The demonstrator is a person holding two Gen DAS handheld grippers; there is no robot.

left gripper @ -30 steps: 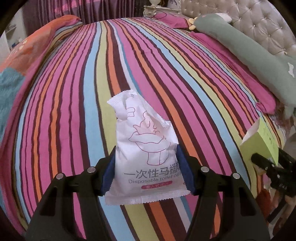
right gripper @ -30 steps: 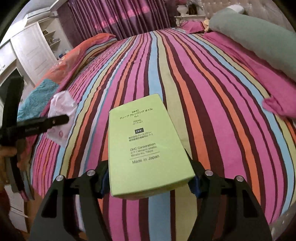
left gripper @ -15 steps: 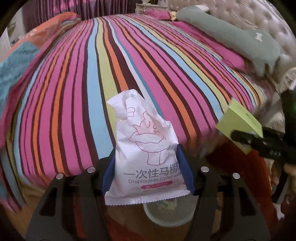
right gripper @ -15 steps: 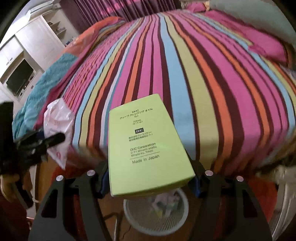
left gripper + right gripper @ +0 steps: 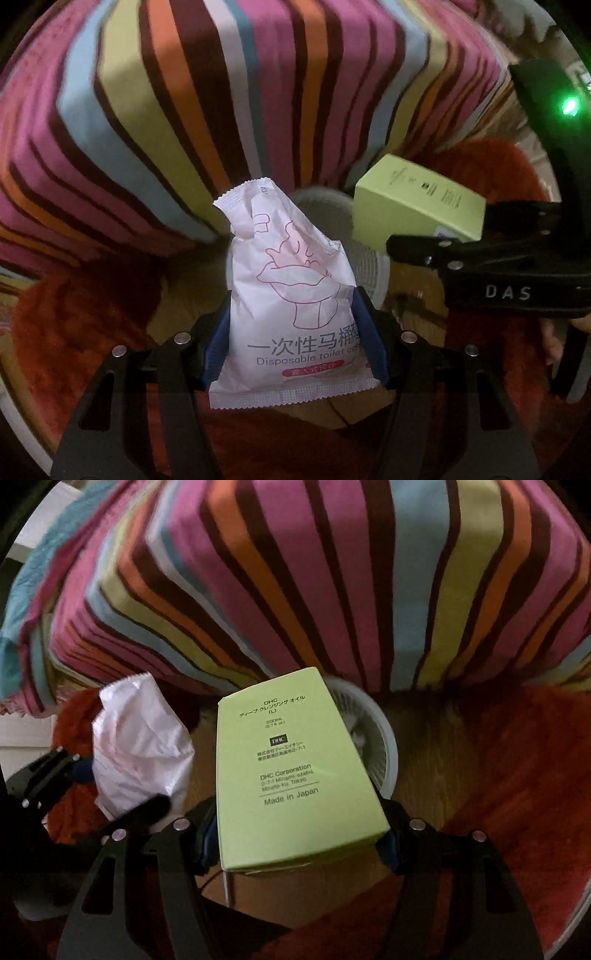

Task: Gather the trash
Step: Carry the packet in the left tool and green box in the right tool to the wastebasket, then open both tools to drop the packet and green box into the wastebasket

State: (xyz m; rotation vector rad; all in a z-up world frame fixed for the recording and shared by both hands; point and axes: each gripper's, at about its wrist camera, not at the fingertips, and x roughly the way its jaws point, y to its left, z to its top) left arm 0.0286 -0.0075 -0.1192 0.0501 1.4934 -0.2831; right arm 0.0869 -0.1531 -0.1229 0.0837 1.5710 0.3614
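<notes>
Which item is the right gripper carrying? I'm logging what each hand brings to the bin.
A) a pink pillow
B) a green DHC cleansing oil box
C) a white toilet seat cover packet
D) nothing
B: in the right wrist view the right gripper is clamped on the green DHC cleansing oil box, above the white wastebasket; the toilet seat cover packet sits in the left gripper.

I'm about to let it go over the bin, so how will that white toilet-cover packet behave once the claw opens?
The white packet looks crinkled and puffy between the left claw pads, so it is probably soft, floppy and light. Its film looks glossy, so it may slide out easily and flutter rather than drop straight towards the wastebasket.
</notes>
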